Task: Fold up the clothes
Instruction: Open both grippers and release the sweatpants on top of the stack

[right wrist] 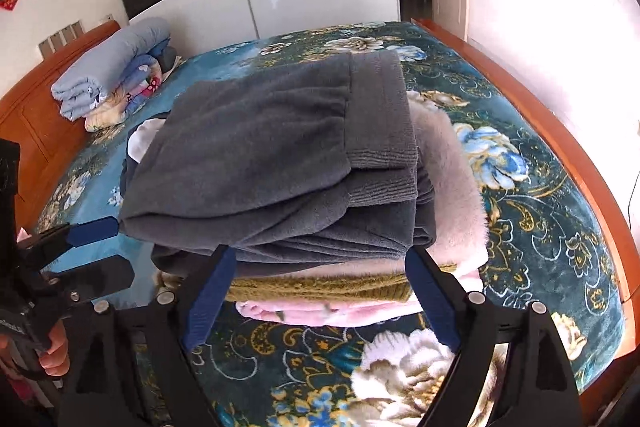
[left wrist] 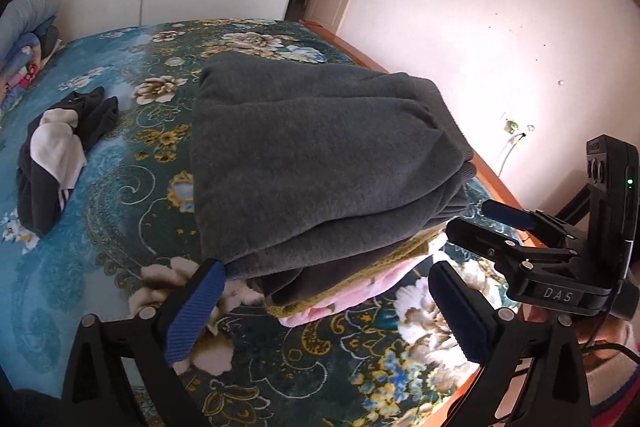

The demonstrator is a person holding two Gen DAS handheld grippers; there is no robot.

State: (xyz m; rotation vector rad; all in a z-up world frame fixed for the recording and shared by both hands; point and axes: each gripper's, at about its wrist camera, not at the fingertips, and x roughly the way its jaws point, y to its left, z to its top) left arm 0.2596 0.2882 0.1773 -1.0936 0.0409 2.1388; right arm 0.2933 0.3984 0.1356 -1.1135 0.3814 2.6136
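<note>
A folded grey garment [right wrist: 272, 155] tops a neat stack with a pale pink fleece [right wrist: 452, 187], an olive knit [right wrist: 320, 287] and a pink blanket layer [right wrist: 340, 311] near the bed's [left wrist: 120, 195] front edge, by its wooden right side rail. Both the left gripper [left wrist: 320, 311] and right gripper [right wrist: 320, 303] face the pile with fingers spread wide and nothing in their grasp, seemingly squared up to it. A crumpled dark-and-white garment [left wrist: 56, 155] lies loose toward the bed's left side, well apart, looking unfolded.

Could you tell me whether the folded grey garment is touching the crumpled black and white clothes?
Apart. The left wrist view shows the grey garment and the crumpled clothes separated by bare floral bedspread.
</note>
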